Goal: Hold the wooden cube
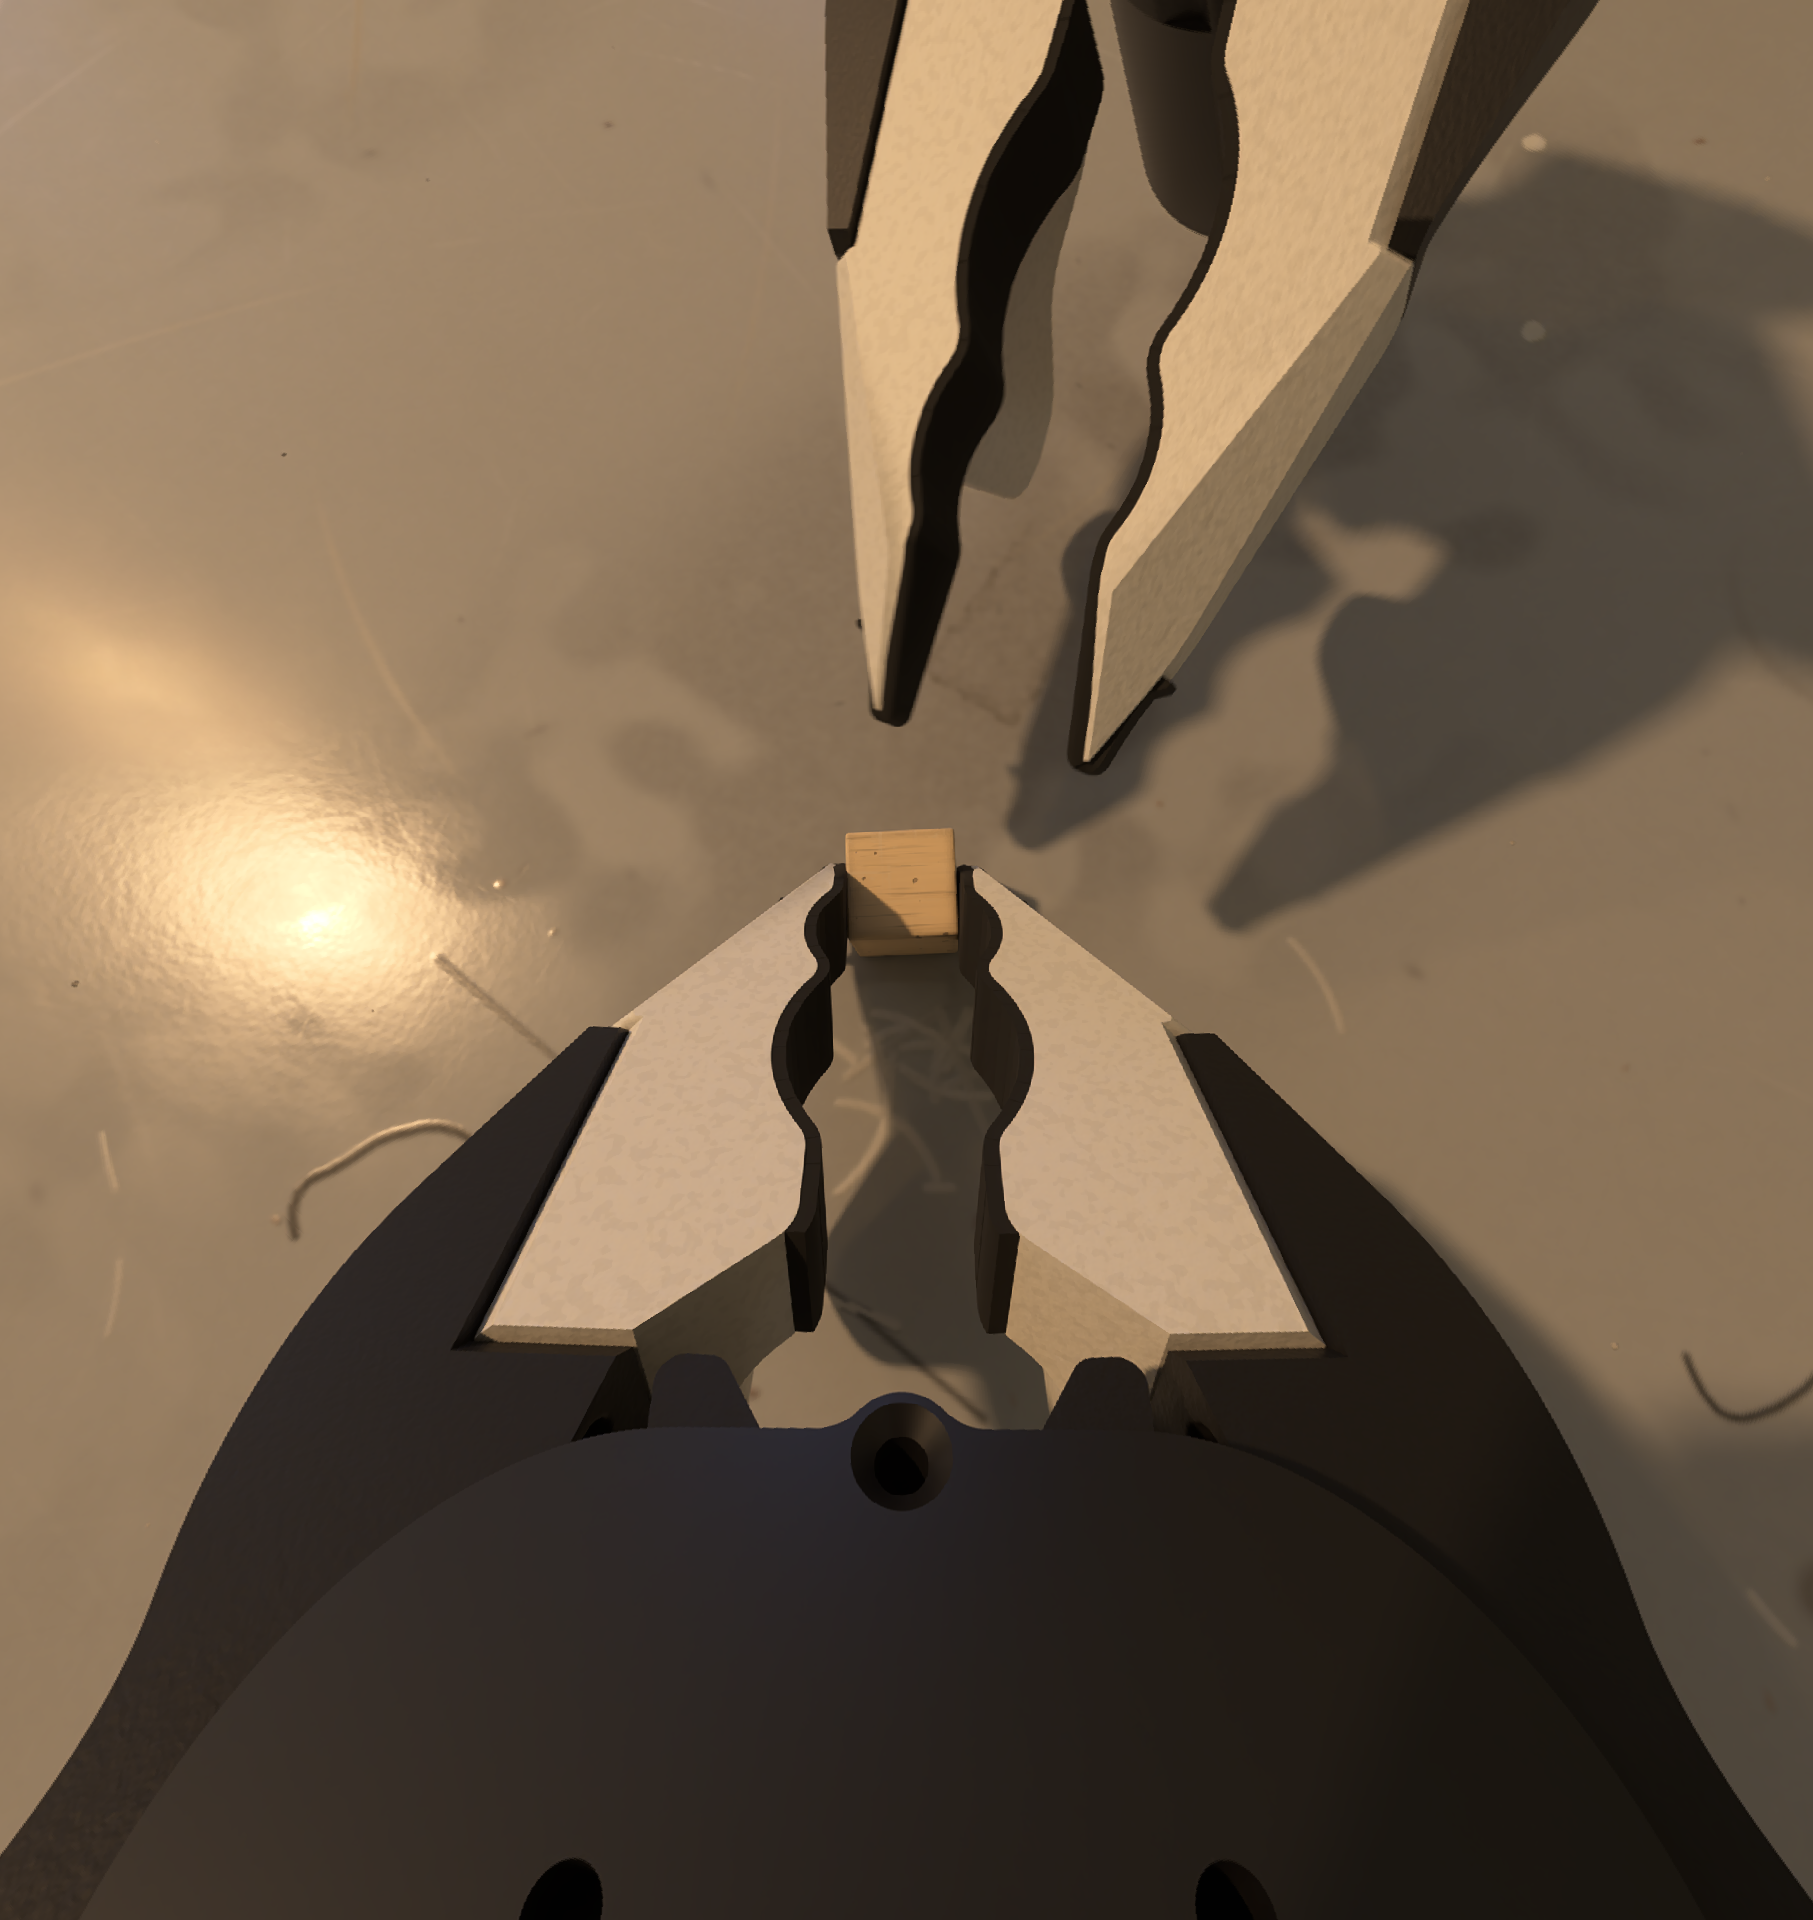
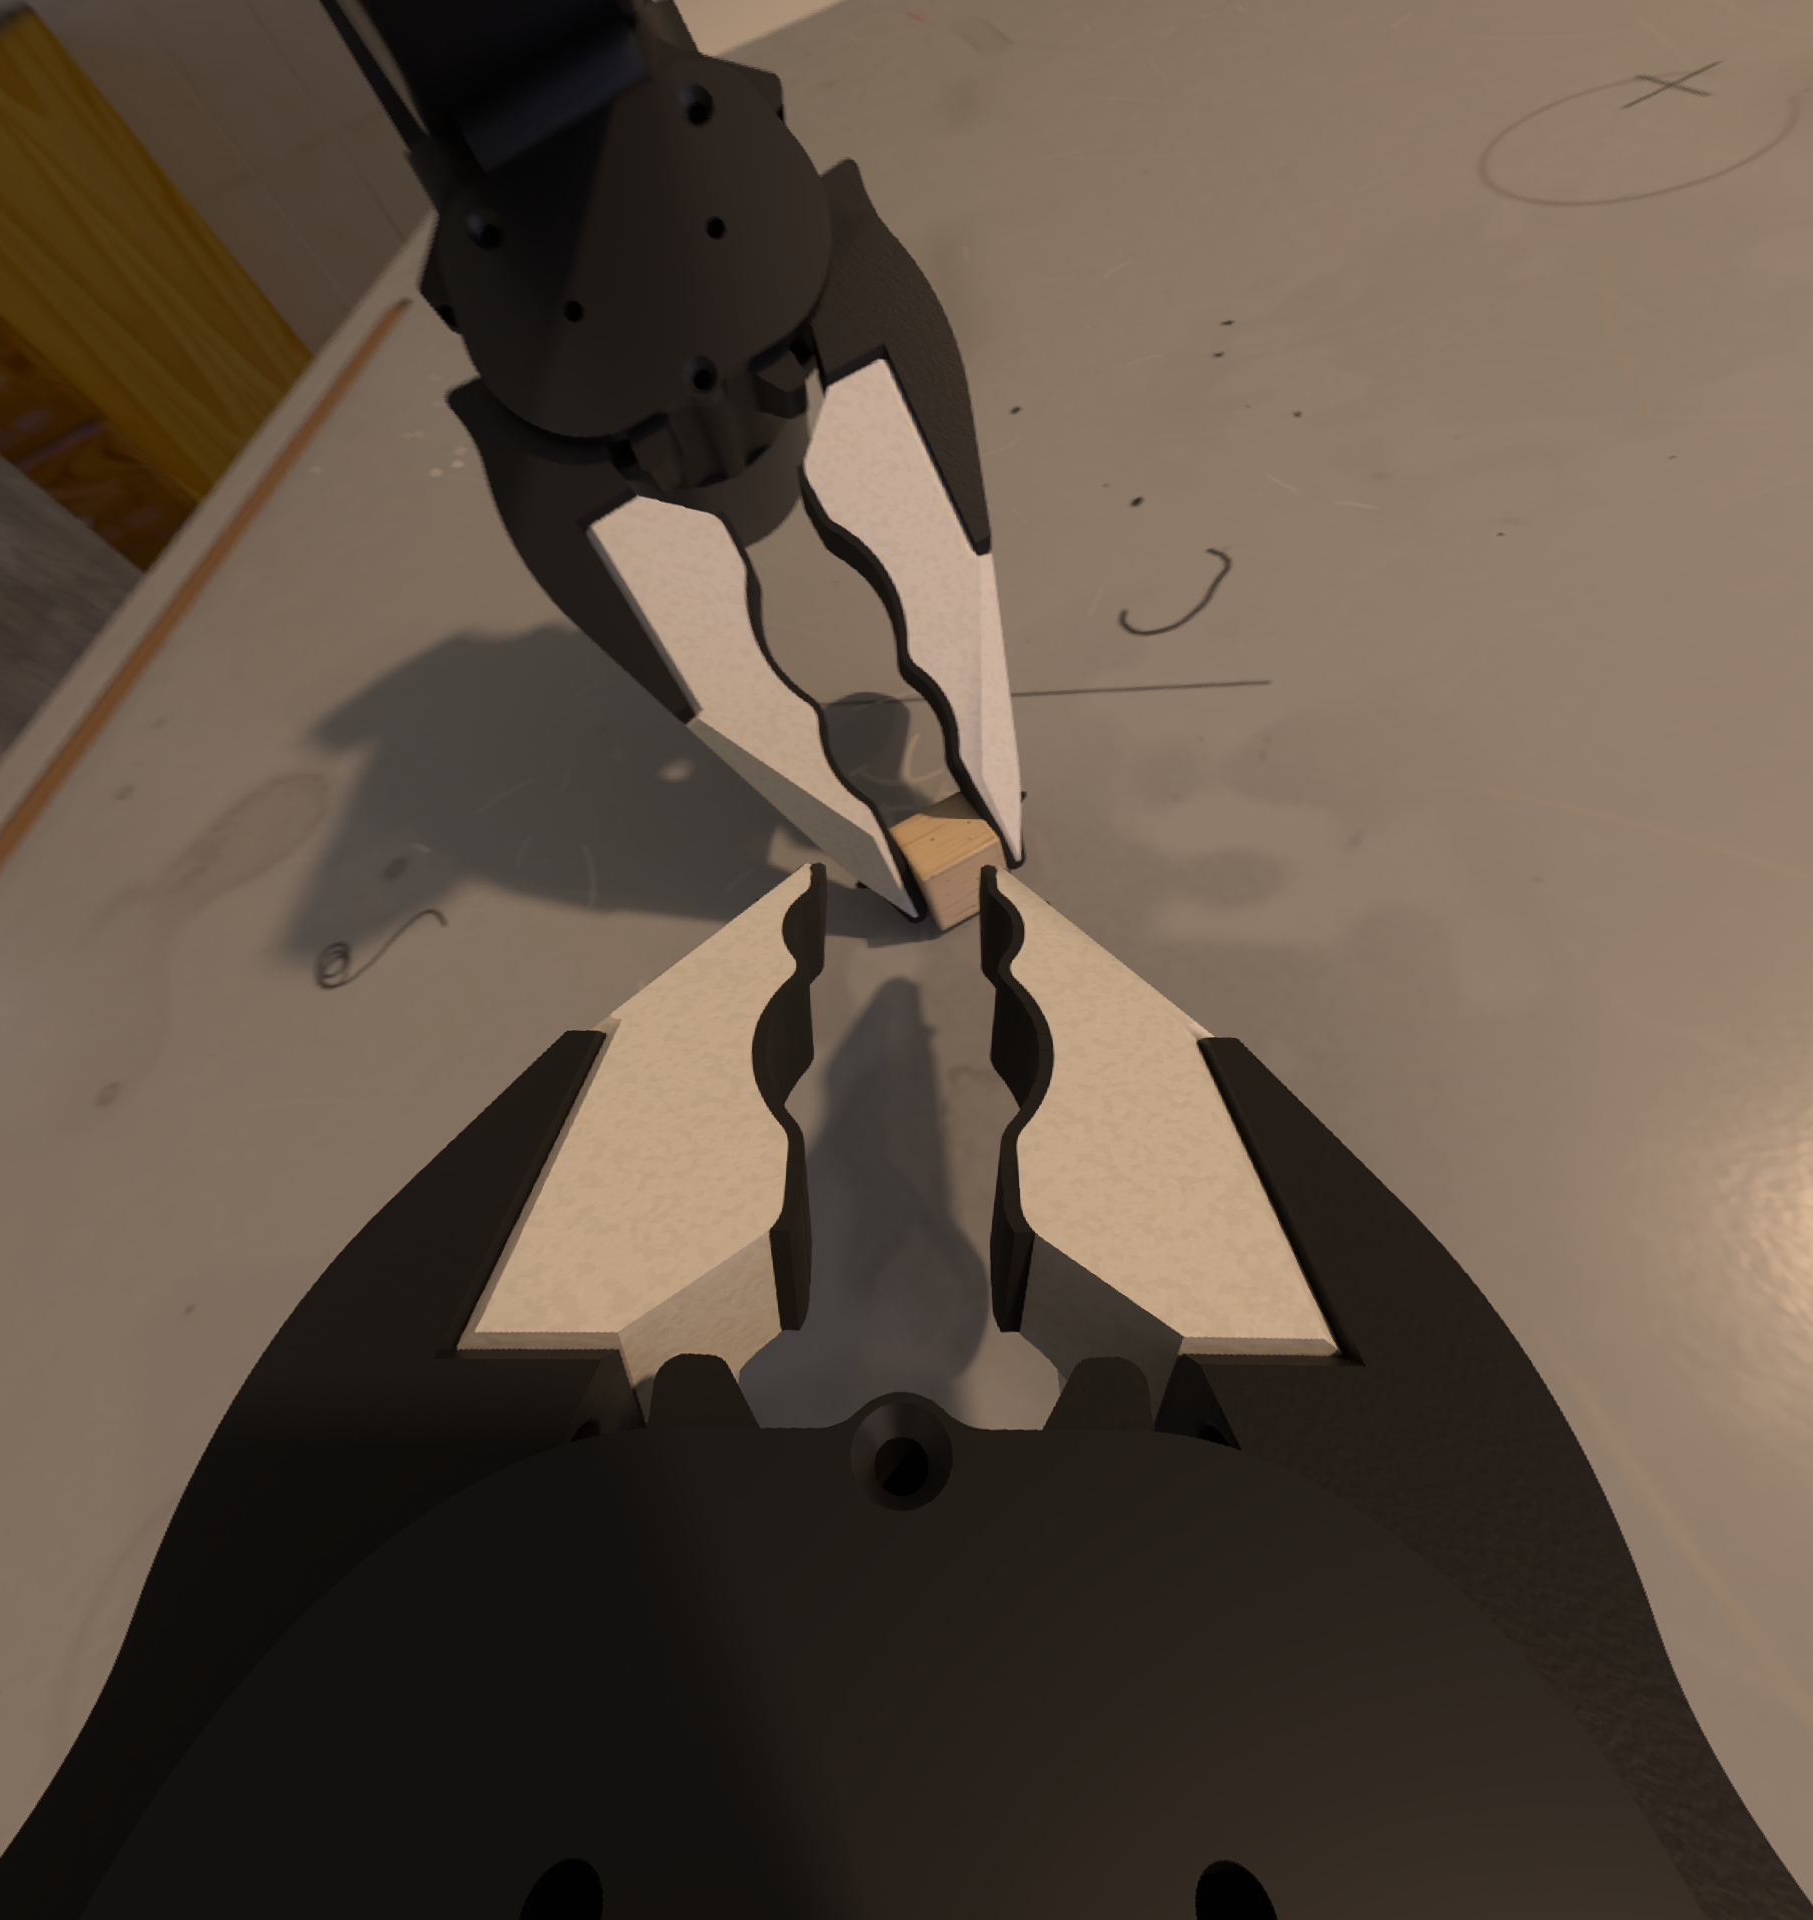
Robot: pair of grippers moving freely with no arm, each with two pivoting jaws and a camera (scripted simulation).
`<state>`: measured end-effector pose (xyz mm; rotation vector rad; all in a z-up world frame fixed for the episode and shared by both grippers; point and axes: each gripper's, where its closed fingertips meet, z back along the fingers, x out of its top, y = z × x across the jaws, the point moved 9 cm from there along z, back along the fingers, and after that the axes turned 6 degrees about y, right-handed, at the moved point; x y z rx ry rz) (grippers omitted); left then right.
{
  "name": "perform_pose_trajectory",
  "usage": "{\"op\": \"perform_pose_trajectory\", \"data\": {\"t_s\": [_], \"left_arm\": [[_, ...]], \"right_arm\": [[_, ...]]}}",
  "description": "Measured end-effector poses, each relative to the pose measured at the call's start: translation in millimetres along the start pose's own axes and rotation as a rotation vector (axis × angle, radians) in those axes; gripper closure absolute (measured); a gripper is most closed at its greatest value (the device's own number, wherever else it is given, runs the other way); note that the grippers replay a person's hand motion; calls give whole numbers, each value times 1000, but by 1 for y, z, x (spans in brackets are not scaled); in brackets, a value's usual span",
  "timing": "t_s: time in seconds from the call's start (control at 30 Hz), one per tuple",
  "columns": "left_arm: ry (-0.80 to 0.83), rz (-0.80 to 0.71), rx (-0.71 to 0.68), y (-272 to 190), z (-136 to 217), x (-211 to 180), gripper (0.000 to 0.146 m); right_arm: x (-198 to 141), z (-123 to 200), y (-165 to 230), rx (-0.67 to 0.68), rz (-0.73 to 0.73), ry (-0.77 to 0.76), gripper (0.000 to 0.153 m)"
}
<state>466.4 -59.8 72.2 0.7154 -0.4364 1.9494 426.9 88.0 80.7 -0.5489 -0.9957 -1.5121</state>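
A small wooden cube (image 1: 902, 902) sits between the fingertips of my left gripper (image 1: 900, 883), which is shut on its two sides, low over the grey table (image 1: 362, 520). In the right wrist view the cube (image 2: 941, 860) shows pinched between the left gripper's (image 2: 959, 879) tips. My right gripper (image 2: 902, 881) is open and empty, facing the left one. Its tips stop just short of the cube, which lies ahead of its right fingertip (image 2: 993, 896). In the left wrist view the right gripper (image 1: 985, 736) points down from the top, a short way beyond the cube.
The table's edge (image 2: 185, 582) runs diagonally at the left in the right wrist view, with a yellow wooden piece of furniture (image 2: 81, 239) beyond it. A pencilled circle with a cross (image 2: 1640, 135) marks the table at the far right. Thin scribbles and specks dot the surface.
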Motion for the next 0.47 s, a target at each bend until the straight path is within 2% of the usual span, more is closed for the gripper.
{"op": "perform_pose_trajectory", "data": {"t_s": [0.07,0.1,0.13,0.2,0.33,0.47], "left_arm": [[2,0,1,0,0,0,126],[3,0,1,0,0,0,126],[2,0,1,0,0,0,126],[3,0,1,0,0,0,126],[2,0,1,0,0,0,126],[-5,2,3,0,0,0,126]], "right_arm": [[0,3,1,72,-7,-26,131],[-1,4,-1,95,-12,-42,140],[-1,4,-1,89,-20,-49,143],[-1,4,-2,57,-31,-48,140],[0,2,-4,-17,-39,-35,120],[-1,-2,-1,13,-18,25,122]]}}
